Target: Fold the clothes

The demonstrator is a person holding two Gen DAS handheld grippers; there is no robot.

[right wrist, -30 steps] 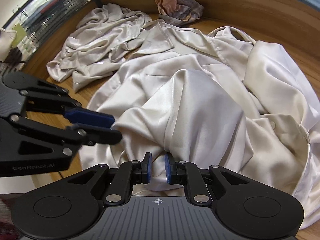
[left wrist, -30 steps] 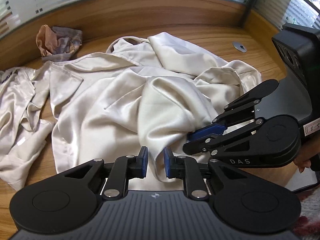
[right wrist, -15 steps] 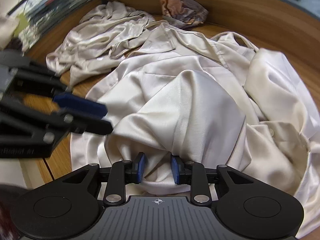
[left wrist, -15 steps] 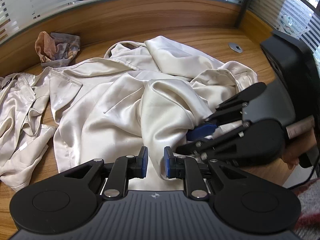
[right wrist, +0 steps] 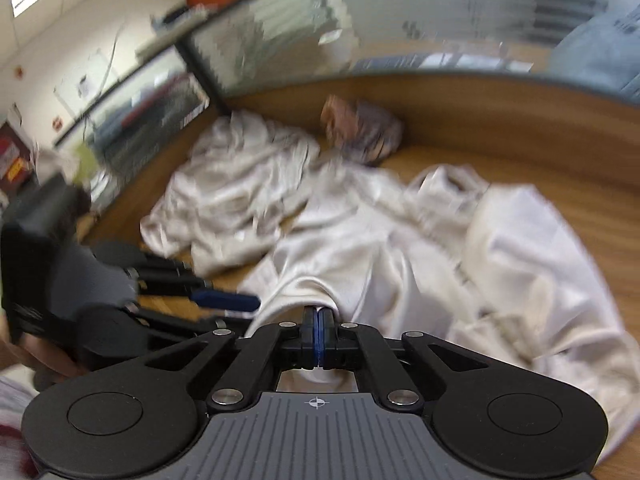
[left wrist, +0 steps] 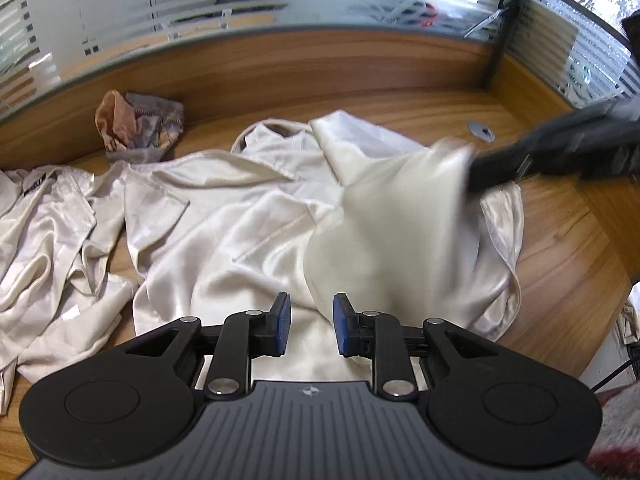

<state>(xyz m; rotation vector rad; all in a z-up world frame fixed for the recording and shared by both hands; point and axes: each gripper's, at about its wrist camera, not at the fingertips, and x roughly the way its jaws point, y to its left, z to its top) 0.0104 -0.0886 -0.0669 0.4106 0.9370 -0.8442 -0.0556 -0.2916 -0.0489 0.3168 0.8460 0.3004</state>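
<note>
A cream satin shirt (left wrist: 240, 232) lies crumpled and spread on the wooden desk (left wrist: 560, 260). My left gripper (left wrist: 308, 330) hangs low over its near hem. Its jaws are opening, with shirt cloth in the gap and the pads off it. My right gripper (right wrist: 316, 330) is shut on a fold of the shirt (right wrist: 400, 260), which runs out from between its pads. In the left wrist view the right gripper (left wrist: 474, 172) is a blur at the upper right, holding a raised peak of the cloth above the desk. In the right wrist view the left gripper (right wrist: 236, 312) shows at the lower left.
A second cream garment (left wrist: 44, 240) lies bunched at the left of the desk. A crumpled orange and grey cloth (left wrist: 140, 128) sits against the back wooden wall. A round cable grommet (left wrist: 481, 131) is at the back right. Glass partitions stand behind, and the desk's edge runs near right.
My right gripper has shut on the shirt's near fold and swung upward, pulling a peak of cloth with it. My left gripper's jaws have widened a little and it has risen slightly.
</note>
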